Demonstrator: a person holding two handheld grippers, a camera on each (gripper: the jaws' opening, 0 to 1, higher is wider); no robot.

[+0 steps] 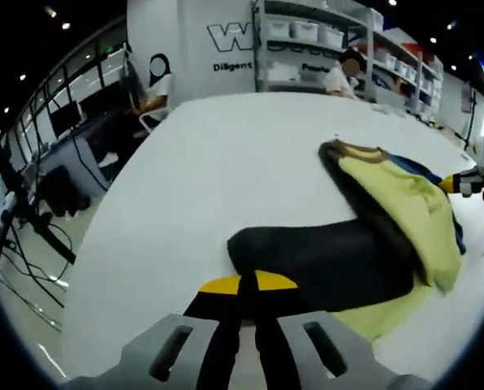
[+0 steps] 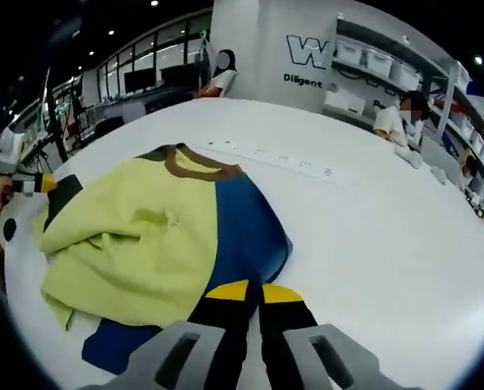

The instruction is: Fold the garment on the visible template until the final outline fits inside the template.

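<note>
Left gripper view: our left hand-held gripper point(image 1: 240, 294), jaws together, sits at the garment's point(image 1: 372, 244) black sleeve end. Our right hand-held gripper point(image 2: 248, 302), likewise closed, meets the opposite blue edge; the garment's length runs between us on the bench point(image 1: 209, 162).

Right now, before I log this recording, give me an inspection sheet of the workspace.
Surface: white table, large and rounded.
Job's things: garment lying rumpled, yellow-green with a blue panel, brown collar and black sleeve; a template outline can't be made out.
Clutter: a pale strip beyond the collar.
Grippers: left tongs and right tongs, jaws together at the garment's edge; grip unclear.
Cables: some on the floor.
Surroundings: shelving with bins, seated people, desks.
</note>
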